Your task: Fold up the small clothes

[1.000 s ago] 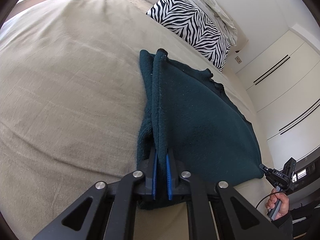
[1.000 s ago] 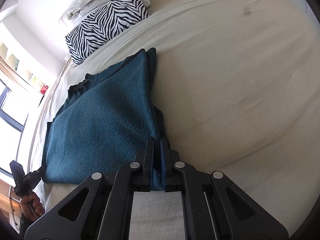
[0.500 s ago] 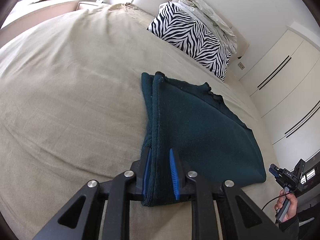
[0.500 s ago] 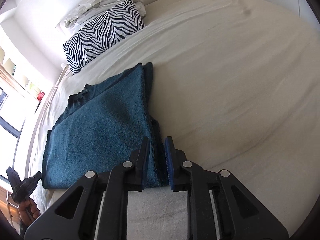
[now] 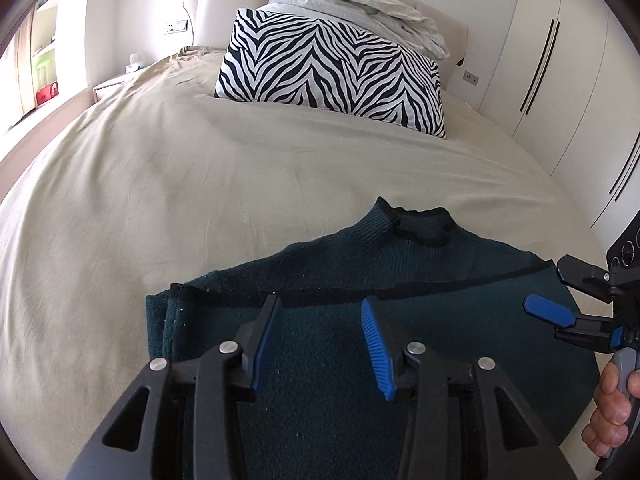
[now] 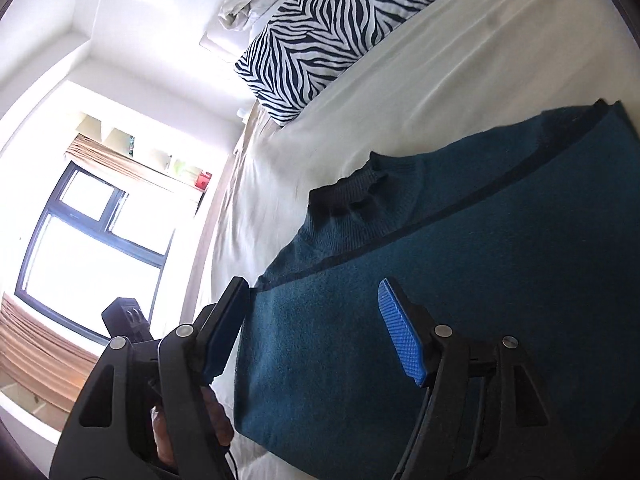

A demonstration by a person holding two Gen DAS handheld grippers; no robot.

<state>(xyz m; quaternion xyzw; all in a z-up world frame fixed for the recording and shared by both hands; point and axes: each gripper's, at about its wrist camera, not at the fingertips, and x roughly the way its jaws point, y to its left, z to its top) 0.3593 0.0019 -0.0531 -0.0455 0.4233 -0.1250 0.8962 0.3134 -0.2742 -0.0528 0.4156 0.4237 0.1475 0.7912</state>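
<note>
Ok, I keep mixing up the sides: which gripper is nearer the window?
Left. The left gripper, jaws opening, sits between the right gripper, also opening, and the window; both hang over the sweater, clamping nothing.

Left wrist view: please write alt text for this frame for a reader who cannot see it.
A dark teal sweater lies folded on a beige bed, with the left gripper above it, jaws opening and not gripping the cloth. The right gripper, in a hand, enters at the right edge; a zebra-print pillow rests against the headboard.
</note>
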